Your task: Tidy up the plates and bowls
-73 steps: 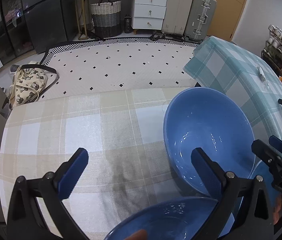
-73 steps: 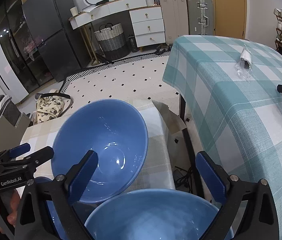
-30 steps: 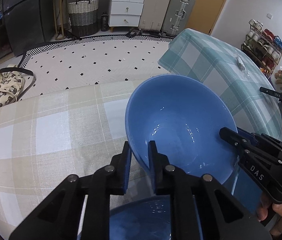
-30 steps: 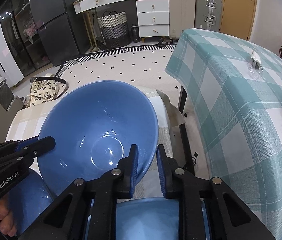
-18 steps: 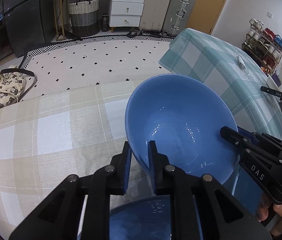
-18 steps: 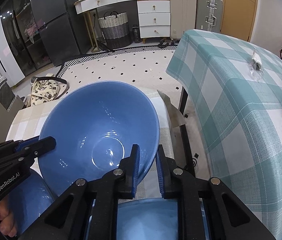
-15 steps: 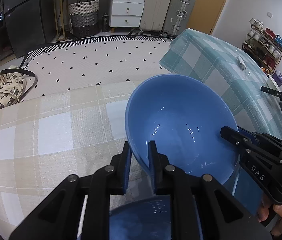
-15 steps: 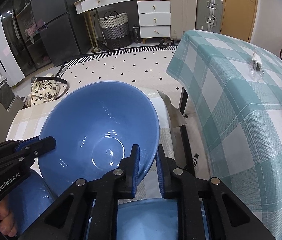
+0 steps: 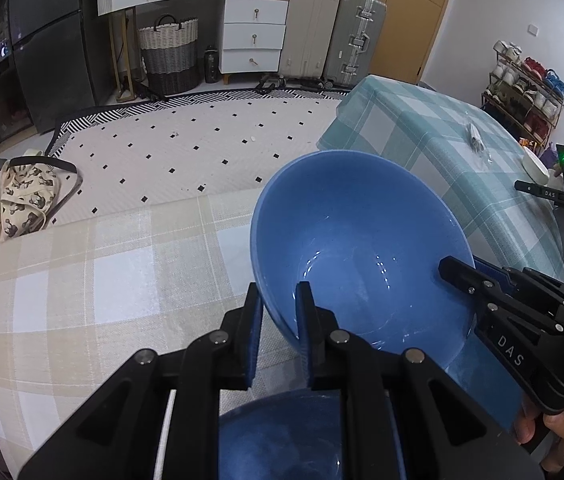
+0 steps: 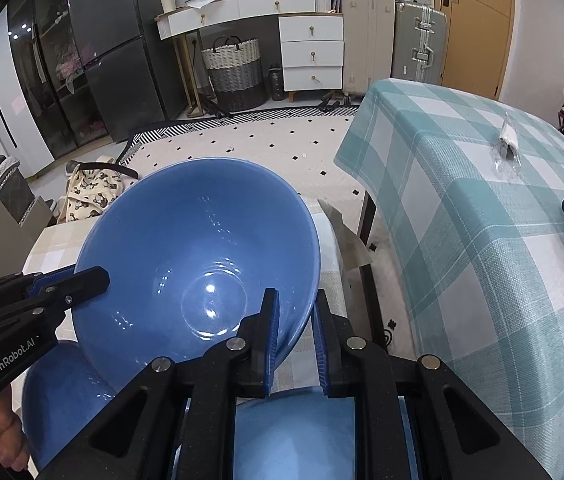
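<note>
Your left gripper (image 9: 277,300) is clamped on the near-left rim of the big blue bowl (image 9: 362,256), one finger outside the wall and one inside. Your right gripper (image 10: 296,312) pinches the same bowl (image 10: 201,264) on its opposite rim, again with a finger on each side of the wall. In the pictures from 2.4 seconds ago both pairs of fingers stood wide apart with the bowl lying between them; a second ago they had already closed on the rim, and the grip looks the same now.

The bowl is tilted toward you, held between the two grippers above the beige checked tablecloth (image 9: 101,280). Since half a second ago it has hardly shifted in either view.

Below your fingers sits a second blue bowl (image 9: 282,440), its rim showing under each gripper (image 10: 294,432). In the right wrist view a third blue bowl (image 10: 61,408) lies lower left, under the held one.

To the right stands another table with a teal checked cloth (image 10: 482,220), a small clear packet (image 10: 506,148) lying on it.
</note>
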A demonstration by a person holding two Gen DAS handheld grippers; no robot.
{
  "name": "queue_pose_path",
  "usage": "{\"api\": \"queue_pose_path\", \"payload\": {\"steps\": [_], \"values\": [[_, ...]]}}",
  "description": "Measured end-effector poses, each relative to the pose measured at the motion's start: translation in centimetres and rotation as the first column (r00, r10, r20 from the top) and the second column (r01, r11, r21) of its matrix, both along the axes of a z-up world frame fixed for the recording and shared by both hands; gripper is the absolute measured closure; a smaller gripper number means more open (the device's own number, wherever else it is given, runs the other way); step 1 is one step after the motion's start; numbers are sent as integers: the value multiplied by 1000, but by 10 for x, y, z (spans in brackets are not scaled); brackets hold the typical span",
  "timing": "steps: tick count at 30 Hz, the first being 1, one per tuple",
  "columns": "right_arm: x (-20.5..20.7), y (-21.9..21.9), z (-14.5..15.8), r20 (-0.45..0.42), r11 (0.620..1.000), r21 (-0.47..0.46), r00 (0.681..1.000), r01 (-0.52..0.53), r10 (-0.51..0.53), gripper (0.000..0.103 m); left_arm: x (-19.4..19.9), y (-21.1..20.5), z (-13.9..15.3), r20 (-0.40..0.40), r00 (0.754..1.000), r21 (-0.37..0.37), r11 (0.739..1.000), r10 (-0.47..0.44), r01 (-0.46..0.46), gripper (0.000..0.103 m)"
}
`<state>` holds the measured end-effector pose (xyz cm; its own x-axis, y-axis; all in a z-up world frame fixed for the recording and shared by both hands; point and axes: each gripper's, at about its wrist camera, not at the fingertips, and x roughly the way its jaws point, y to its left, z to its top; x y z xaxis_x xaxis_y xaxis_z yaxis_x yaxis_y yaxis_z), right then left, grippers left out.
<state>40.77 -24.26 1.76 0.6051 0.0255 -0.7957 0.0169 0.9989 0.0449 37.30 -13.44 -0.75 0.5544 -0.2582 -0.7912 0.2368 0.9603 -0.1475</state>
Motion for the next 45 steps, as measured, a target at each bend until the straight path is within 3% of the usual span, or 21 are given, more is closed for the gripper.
{"api": "queue_pose_path", "payload": {"steps": [34,45], "values": [[-76,11,82,165,998,25,985,-58,53,87,-74,11,76,128,992,29,999,20,-24,89],[-116,28,103,205,994,21,974,-105,99,87,-107,26,83,142,989,32,999,27,-32,89]]}}
